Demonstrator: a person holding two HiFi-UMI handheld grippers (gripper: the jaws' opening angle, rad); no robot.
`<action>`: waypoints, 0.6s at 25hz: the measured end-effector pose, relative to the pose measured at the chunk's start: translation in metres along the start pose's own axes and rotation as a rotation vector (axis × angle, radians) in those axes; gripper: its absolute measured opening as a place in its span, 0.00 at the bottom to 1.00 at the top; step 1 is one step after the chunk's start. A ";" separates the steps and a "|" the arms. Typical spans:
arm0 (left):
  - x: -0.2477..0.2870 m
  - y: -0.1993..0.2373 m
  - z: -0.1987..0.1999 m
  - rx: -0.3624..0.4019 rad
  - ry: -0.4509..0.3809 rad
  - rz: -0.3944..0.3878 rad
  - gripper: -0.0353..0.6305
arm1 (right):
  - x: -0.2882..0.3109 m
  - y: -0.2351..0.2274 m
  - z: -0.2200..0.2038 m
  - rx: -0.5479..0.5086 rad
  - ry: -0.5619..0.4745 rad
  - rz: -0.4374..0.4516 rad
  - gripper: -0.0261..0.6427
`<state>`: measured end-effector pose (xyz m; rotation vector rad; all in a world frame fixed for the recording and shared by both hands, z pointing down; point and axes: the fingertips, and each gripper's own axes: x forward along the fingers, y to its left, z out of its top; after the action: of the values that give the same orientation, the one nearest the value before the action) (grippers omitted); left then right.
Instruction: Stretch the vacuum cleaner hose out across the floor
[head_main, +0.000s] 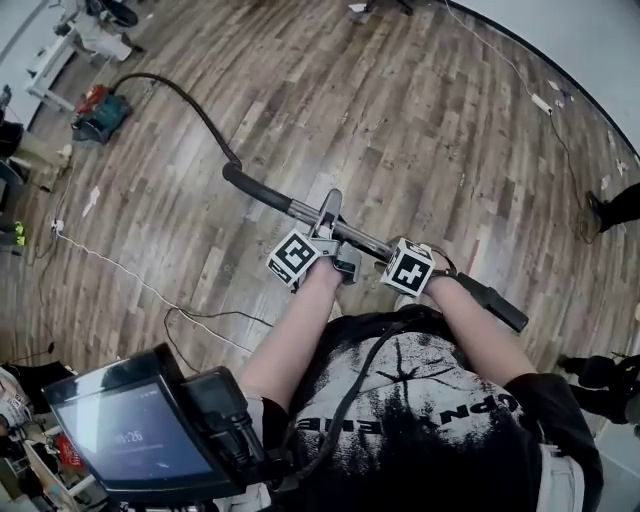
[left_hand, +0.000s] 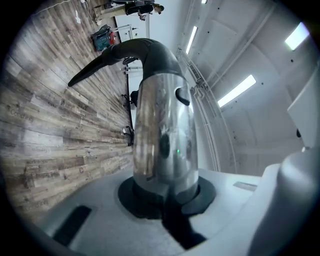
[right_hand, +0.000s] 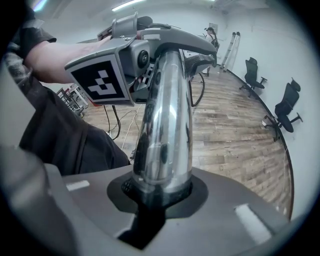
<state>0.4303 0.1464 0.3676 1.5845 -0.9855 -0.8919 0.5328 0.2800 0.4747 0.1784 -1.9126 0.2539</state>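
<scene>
hose (head_main: 203, 118) trails black across the wood floor (head_main: 420, 120) from the upper left of the head view to its centre, where it joins a chrome wand (head_main: 310, 213). left gripper (left_hand: 165, 197) and right gripper (right_hand: 160, 192) each pinch that wand.

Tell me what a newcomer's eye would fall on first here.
The shiny chrome tube sits at the centre of the head view, clamped by both the left claw and the right claw. From its black handle a dark hose snakes up-left across the wooden floor toward a teal machine.
</scene>
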 end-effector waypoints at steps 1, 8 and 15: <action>0.007 -0.002 -0.013 -0.002 0.001 0.006 0.11 | -0.006 -0.004 -0.012 0.002 -0.004 0.001 0.15; 0.041 -0.012 -0.103 0.017 0.023 0.040 0.11 | -0.033 -0.022 -0.096 0.020 -0.040 0.018 0.15; 0.073 -0.008 -0.181 0.018 0.022 0.067 0.11 | -0.050 -0.042 -0.177 0.019 -0.048 0.048 0.16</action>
<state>0.6244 0.1477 0.3910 1.5638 -1.0274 -0.8205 0.7203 0.2860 0.4908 0.1523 -1.9639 0.3024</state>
